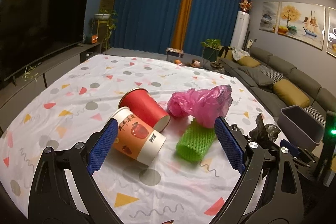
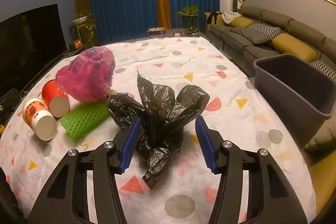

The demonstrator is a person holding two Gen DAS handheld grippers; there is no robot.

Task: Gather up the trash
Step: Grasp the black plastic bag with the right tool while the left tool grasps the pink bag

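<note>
Trash lies scattered on our patterned tablecloth (image 2: 210, 60), the black bag (image 2: 161, 119) sitting between the tips of our right gripper (image 2: 168, 140).

Our right gripper stands about half open around the crumpled bag, the left pad brushing the plastic, the right pad clear of it, nothing clamped yet. The bag runs lengthwise toward us, straight along the fingers, so we judge a plain squeeze should take it. The grey bin (image 2: 298, 85) waits just right of the table. Our left gripper (image 1: 166, 140) hovers wide open and empty over the printed cup (image 1: 138, 140) and green foam net (image 1: 195, 142); the red cup (image 1: 145, 106) and pink bag (image 1: 201, 104) lie just beyond.
</note>
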